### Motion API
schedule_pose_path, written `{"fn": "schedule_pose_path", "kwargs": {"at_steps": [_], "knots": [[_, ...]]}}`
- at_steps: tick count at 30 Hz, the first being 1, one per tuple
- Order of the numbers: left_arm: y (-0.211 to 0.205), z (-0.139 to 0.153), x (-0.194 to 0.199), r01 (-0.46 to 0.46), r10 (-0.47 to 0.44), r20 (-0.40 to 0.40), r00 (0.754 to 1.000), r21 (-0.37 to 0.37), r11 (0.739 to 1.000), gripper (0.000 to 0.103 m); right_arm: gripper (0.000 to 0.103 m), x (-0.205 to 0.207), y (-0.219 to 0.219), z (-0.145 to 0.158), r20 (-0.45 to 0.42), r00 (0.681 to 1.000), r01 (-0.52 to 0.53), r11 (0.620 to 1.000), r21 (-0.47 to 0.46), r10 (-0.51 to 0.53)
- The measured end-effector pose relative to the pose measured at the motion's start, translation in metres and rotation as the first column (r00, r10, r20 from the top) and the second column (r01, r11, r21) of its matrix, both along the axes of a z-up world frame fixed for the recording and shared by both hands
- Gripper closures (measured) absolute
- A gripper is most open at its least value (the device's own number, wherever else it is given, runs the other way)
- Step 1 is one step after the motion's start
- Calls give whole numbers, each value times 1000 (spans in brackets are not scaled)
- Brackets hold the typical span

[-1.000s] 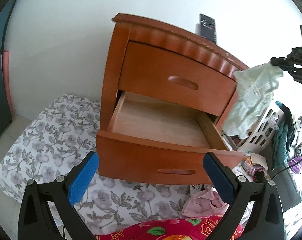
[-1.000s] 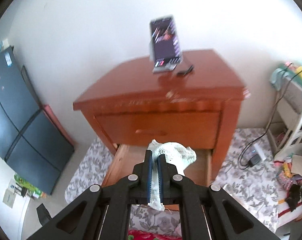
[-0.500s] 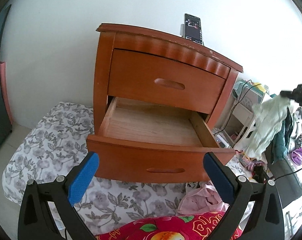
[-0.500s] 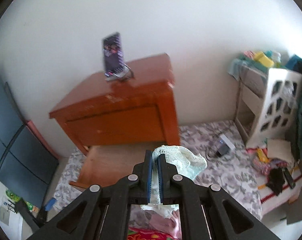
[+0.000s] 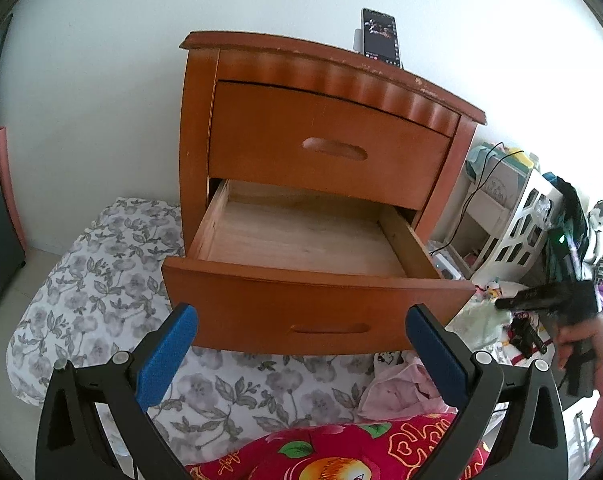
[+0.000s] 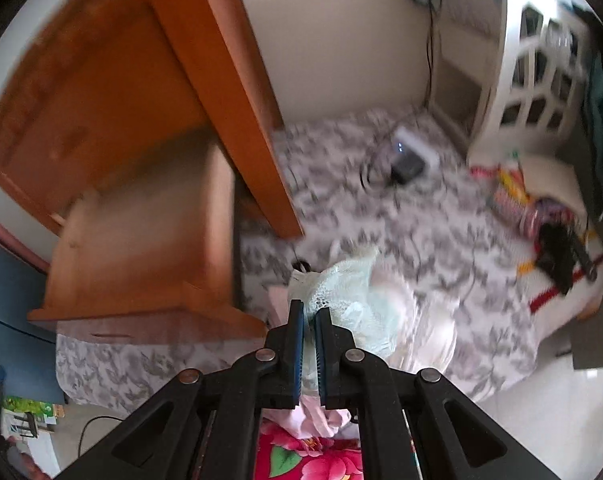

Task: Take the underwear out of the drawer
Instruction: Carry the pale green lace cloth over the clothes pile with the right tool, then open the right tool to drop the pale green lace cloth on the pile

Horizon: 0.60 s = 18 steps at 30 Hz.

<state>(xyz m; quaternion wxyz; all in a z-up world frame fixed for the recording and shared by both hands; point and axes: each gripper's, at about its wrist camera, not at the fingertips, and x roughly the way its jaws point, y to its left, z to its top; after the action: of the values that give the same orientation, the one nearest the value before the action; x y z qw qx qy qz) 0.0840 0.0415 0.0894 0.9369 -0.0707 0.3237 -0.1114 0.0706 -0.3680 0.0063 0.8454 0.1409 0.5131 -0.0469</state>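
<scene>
The lower drawer (image 5: 309, 236) of the wooden nightstand (image 5: 325, 128) stands pulled out, its bare wood floor showing nothing inside. My left gripper (image 5: 301, 350) hangs open in front of the drawer's face, blue pads wide apart. My right gripper (image 6: 308, 318) is shut on pale green lace underwear (image 6: 351, 300), held low over the floor bedding to the right of the drawer (image 6: 149, 240). In the left wrist view the underwear (image 5: 481, 320) hangs by the drawer's right corner from the right gripper (image 5: 505, 304), held by a person's hand (image 5: 581, 340).
A phone (image 5: 379, 36) stands on the nightstand top. Grey floral bedding (image 5: 101, 280) covers the floor, with a pink garment (image 5: 397, 388) and a red flowered cloth (image 5: 341, 452) near me. A white lattice rack (image 6: 541, 56), a charger (image 6: 409, 160) and small clutter (image 6: 557, 248) lie to the right.
My right gripper has carried the green underwear from above the drawer out to the right and down toward the bedding. The left gripper stays open, drawn back a little from the drawer.
</scene>
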Motion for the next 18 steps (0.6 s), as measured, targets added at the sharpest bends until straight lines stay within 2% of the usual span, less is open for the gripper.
{"fn": "schedule_pose_path", "kwargs": {"at_steps": [10,15,17,18], "knots": [[-4,-6,3,6,-5,-27,1000,20,1000,0,95,3,6,-68,-124,992,2,1000,8,-1],[-7,-7,2,10,-9,-34,999,32,999,0,94,1,10,-81,-155,988,-19,1000,-5,18],[-7,-8,2,11,-10,-38,999,30,999,0,88,0,10,-79,-153,988,-25,1000,-4,24],[-8,-8,2,11,-10,-39,999,30,999,0,80,-1,10,-77,-148,989,-28,1000,-4,27]]}}
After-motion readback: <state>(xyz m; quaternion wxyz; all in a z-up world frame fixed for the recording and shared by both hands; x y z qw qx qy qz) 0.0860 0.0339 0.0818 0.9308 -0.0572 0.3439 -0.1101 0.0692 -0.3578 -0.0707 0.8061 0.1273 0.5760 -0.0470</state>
